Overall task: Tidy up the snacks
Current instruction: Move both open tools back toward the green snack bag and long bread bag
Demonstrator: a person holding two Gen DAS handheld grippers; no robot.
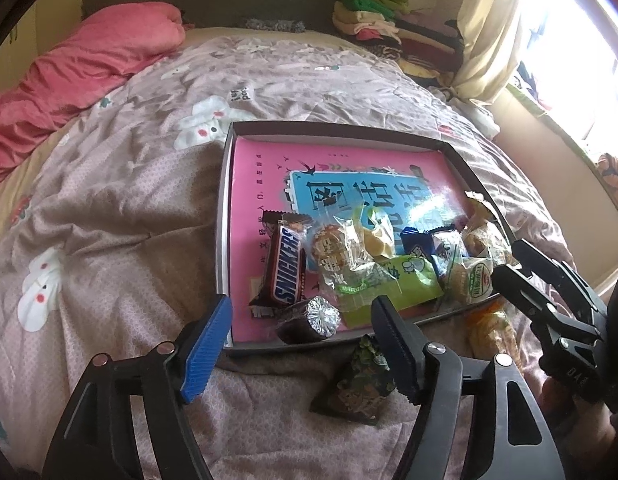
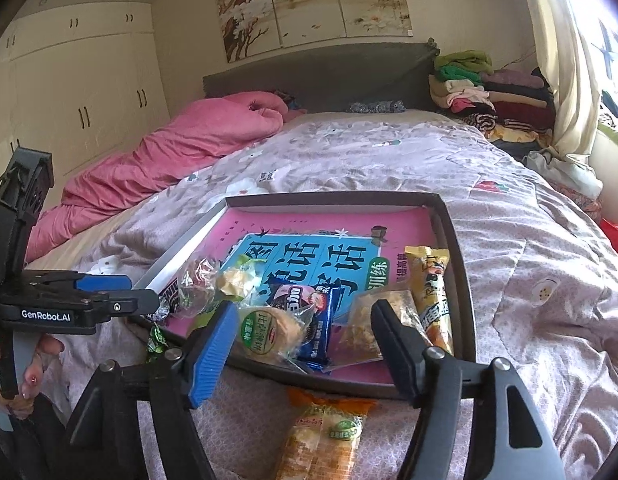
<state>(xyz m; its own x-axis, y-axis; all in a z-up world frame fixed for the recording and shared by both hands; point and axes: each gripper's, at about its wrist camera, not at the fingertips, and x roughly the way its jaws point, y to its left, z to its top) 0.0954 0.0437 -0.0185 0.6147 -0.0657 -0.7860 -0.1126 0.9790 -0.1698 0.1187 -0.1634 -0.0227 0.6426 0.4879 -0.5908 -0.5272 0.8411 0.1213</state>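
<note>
A shallow dark tray (image 1: pixel 228 184) lined with a pink book lies on the bed. At its near end are a Snickers bar (image 1: pixel 287 270), a foil-ended dark roll (image 1: pixel 309 322), clear-wrapped cakes (image 1: pixel 341 252) and a green packet (image 1: pixel 409 280). My left gripper (image 1: pixel 304 308) hovers open over the tray's near rim, pressing on nothing. A dark green patterned packet (image 1: pixel 357 384) lies on the quilt by its black finger. My right gripper (image 2: pixel 305 308) is open too, above an orange-wrapped packet (image 2: pixel 321 436) lying outside the tray (image 2: pixel 457 280). Beyond it lie a blue cookie packet (image 2: pixel 313 320) and a yellow stick packet (image 2: pixel 431 292).
A rumpled pink duvet (image 2: pixel 169 160) covers the bed's far left. Folded clothes (image 2: pixel 481 88) are stacked by the grey headboard (image 2: pixel 317 72). A curtain (image 2: pixel 561 80) hangs at the right and a wardrobe (image 2: pixel 81 88) stands left. A hand (image 2: pixel 33 376) holds the left gripper's handle.
</note>
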